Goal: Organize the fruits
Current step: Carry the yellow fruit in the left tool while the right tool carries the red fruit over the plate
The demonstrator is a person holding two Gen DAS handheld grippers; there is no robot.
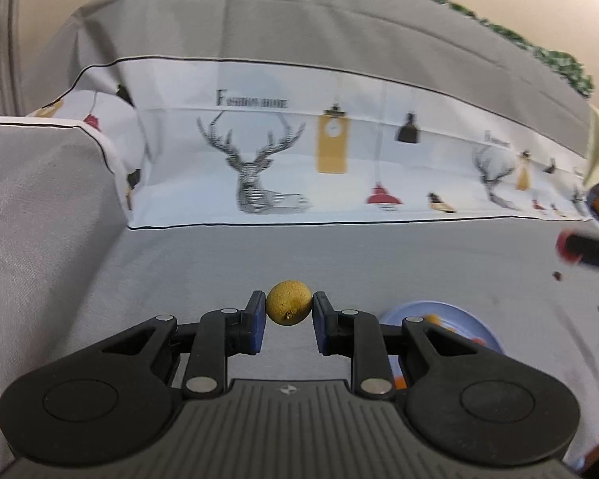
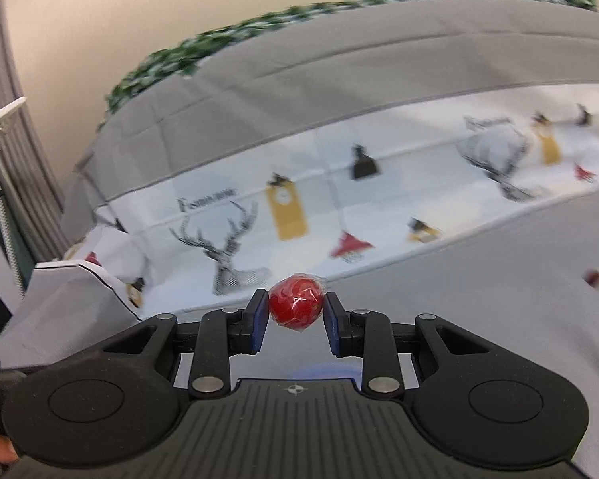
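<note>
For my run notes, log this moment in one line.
left gripper: shut on yellow fruit | right gripper: shut on red fruit | blue plate: below left

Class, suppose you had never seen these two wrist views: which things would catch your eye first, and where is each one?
First, a small yellow-brown fruit pinched in the left gripper, and a shiny red fruit pinched in the right gripper. Behind both, a white cloth printed with a stag hangs over grey fabric, and a blue plate sits low right in the left view.
</note>
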